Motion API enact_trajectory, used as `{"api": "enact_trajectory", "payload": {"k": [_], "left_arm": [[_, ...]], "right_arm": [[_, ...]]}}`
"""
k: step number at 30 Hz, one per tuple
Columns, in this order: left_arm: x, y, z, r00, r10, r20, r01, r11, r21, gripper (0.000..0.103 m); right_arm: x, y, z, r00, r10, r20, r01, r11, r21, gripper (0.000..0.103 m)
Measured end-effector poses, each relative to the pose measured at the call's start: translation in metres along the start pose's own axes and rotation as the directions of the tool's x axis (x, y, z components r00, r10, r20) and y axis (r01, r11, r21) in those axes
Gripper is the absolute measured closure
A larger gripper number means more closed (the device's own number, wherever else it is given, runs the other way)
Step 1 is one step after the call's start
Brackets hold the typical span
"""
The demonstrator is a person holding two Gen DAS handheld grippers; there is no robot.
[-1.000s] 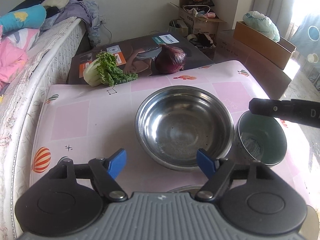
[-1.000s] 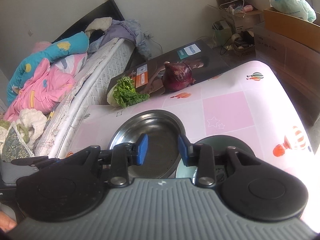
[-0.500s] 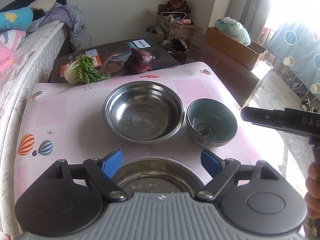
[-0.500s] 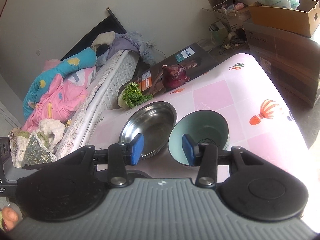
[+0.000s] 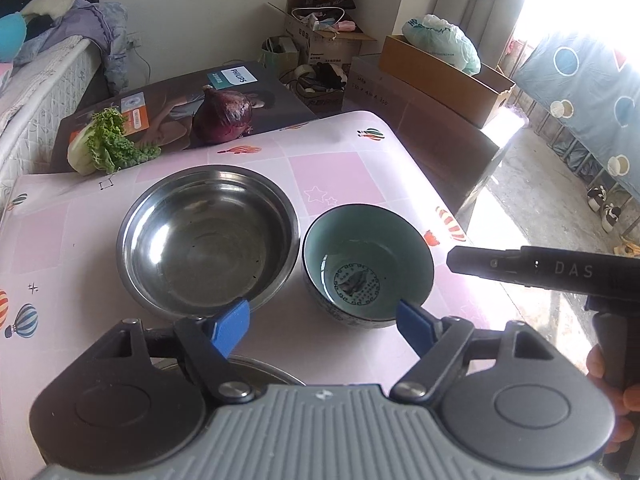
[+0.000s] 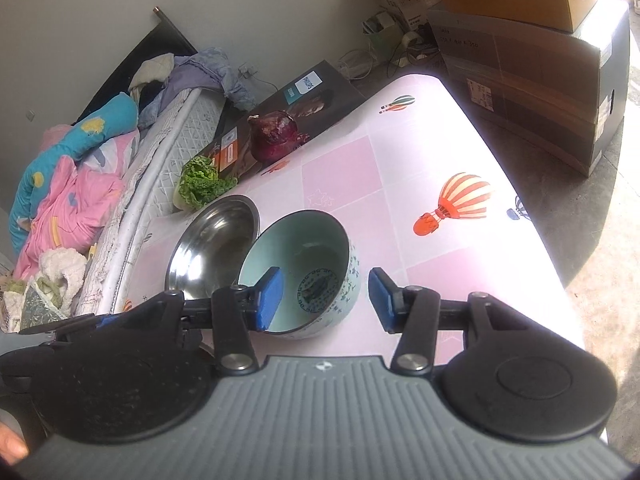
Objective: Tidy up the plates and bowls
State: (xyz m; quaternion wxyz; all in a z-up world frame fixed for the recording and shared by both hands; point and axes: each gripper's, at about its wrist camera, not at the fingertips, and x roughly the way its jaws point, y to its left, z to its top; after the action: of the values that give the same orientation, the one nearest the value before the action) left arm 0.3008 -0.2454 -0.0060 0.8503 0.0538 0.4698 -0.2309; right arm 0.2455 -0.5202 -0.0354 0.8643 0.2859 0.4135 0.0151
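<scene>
Desk (image 5: 352,168), pink balloon-print cover: steel bowl (image 5: 208,240) at centre, teal ceramic bowl (image 5: 368,264) just beside it toward the right edge; rim of a second steel vessel (image 5: 260,372) at the near edge. Lettuce (image 5: 108,148) and red onion (image 5: 226,114) at the far edge. Left tongs (image 5: 324,322) empty, jaws closing. Right tongs (image 6: 326,300) opening, released, one pad (image 6: 270,298) over the ceramic bowl's mouth.

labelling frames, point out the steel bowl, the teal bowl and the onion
steel bowl (image 5: 208,240), left wrist view, inner floor
teal bowl (image 6: 308,252), right wrist view, inner wall
onion (image 5: 224,116), left wrist view, front skin
</scene>
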Motion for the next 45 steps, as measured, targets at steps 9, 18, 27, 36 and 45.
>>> {"api": "enact_trajectory", "payload": {"k": [9, 18, 27, 36, 45], "left_arm": [[0.041, -0.004, 0.012, 0.995, 0.04, -0.087, -0.043, 0.999, -0.029, 0.068], [0.057, -0.013, 0.016, 0.992, 0.065, -0.109, -0.068, 0.997, -0.027, 0.083], [0.047, -0.021, 0.011, 0.993, 0.037, -0.108, -0.04, 0.999, -0.026, 0.08], [0.047, -0.015, 0.011, 0.996, 0.007, -0.094, -0.014, 0.998, -0.068, 0.079], [0.063, -0.012, 0.019, 0.994, 0.038, -0.104, -0.048, 0.995, -0.093, 0.076]], "right_arm": [[0.049, -0.003, 0.023, 0.998, -0.034, -0.054, 0.032, 0.999, -0.04, 0.063], [0.071, -0.004, 0.029, 0.995, -0.007, -0.096, 0.003, 0.999, -0.04, 0.085], [0.065, -0.004, 0.02, 0.994, 0.001, -0.11, -0.006, 0.999, -0.043, 0.085], [0.056, -0.009, 0.019, 0.995, -0.017, -0.097, 0.013, 0.999, -0.041, 0.085], [0.082, -0.015, 0.035, 0.994, 0.009, -0.105, -0.009, 1.0, -0.002, 0.085]]}}
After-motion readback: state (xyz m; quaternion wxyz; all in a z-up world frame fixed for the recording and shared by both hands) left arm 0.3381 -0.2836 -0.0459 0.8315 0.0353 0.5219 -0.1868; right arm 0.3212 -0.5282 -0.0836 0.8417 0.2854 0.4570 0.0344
